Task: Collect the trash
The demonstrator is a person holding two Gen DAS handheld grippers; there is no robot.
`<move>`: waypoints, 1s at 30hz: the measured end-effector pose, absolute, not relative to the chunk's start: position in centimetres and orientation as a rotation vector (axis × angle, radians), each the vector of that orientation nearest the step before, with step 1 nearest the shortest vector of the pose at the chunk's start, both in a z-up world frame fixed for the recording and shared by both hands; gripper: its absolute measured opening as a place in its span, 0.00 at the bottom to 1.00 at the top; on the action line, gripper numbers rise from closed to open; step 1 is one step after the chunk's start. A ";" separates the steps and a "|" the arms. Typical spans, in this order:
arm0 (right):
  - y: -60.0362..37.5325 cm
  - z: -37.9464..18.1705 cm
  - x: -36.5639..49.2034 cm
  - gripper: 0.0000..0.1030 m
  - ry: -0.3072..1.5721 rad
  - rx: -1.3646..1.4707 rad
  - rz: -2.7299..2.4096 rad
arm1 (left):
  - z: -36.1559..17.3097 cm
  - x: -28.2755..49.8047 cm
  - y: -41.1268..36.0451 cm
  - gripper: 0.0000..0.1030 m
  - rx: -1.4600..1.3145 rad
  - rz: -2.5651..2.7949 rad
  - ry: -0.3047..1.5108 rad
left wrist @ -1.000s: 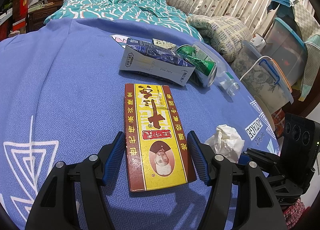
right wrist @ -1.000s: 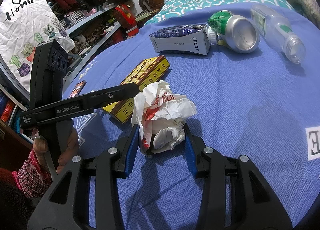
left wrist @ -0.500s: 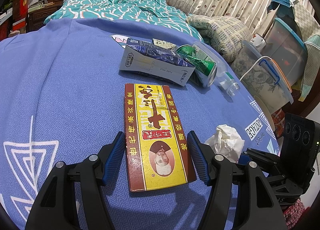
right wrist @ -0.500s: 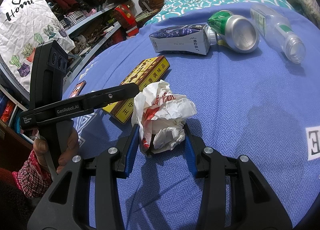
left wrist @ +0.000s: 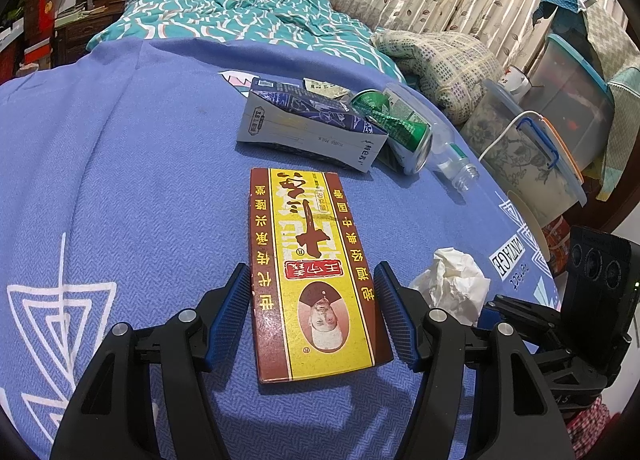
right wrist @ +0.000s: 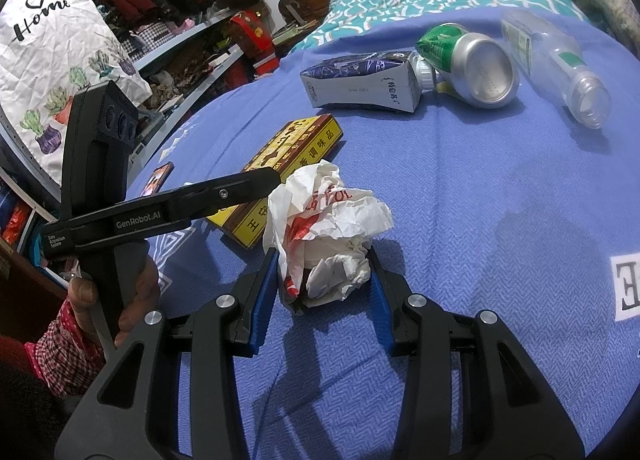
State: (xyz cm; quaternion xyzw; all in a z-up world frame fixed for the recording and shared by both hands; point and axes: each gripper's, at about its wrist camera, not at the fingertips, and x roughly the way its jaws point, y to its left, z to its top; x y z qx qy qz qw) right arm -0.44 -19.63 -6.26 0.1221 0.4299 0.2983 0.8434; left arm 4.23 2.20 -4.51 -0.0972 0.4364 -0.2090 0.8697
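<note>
A flat yellow and brown box [left wrist: 312, 227] lies on the blue cloth. My left gripper [left wrist: 311, 266] straddles its near half, with both blue pads against its long sides. Beside it to the right sits a crumpled white and red paper wad [right wrist: 328, 236], and my right gripper [right wrist: 323, 256] has it pressed between its pads. Both box [right wrist: 296, 143] and wad rest on the cloth. The wad [left wrist: 452, 284] shows at lower right in the left wrist view. Further back lie a blue and white milk carton [left wrist: 312, 131], a dented green can [left wrist: 400, 131] and a clear plastic bottle [left wrist: 448, 155].
The blue cloth [left wrist: 120, 179] covers a round table whose edge drops off at the right. A phone [right wrist: 158, 179] lies near the left rim. Plastic storage boxes [left wrist: 540, 163] stand beyond the right edge, a bed [left wrist: 224, 11] behind, cluttered shelves [right wrist: 160, 19] at the left.
</note>
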 end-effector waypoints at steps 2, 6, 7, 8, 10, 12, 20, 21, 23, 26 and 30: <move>-19.6 -6.2 -0.6 0.43 0.906 0.259 0.630 | -4.5 4.2 2.2 0.58 -0.202 -0.436 0.910; -19.5 -6.2 -0.6 0.43 0.905 0.262 0.630 | -4.4 4.2 2.3 0.58 -0.206 -0.434 0.910; -19.5 -6.2 -0.7 0.43 0.904 0.264 0.630 | -4.4 4.2 2.3 0.58 -0.208 -0.435 0.910; -19.5 -6.2 -0.7 0.43 0.903 0.265 0.630 | -4.4 4.2 2.4 0.58 -0.209 -0.435 0.910; -19.4 -6.2 -0.8 0.43 0.902 0.267 0.630 | -4.4 4.2 2.5 0.58 -0.212 -0.434 0.910; -19.4 -6.2 -0.8 0.43 0.902 0.268 0.631 | -4.4 4.2 2.5 0.58 -0.214 -0.434 0.910; -19.5 -6.2 -0.8 0.43 0.903 0.268 0.630 | -4.3 4.2 2.6 0.58 -0.214 -0.434 0.910; -19.4 -6.2 -0.8 0.43 0.903 0.268 0.630 | -4.3 4.2 2.6 0.58 -0.214 -0.434 0.910; -19.4 -6.2 -0.8 0.43 0.903 0.268 0.630 | -4.3 4.2 2.5 0.58 -0.213 -0.434 0.910; -19.5 -6.2 -0.8 0.43 0.903 0.268 0.630 | -4.3 4.2 2.5 0.58 -0.213 -0.435 0.908; -19.4 -6.2 -0.8 0.43 0.904 0.268 0.630 | -4.3 4.2 2.5 0.58 -0.213 -0.435 0.907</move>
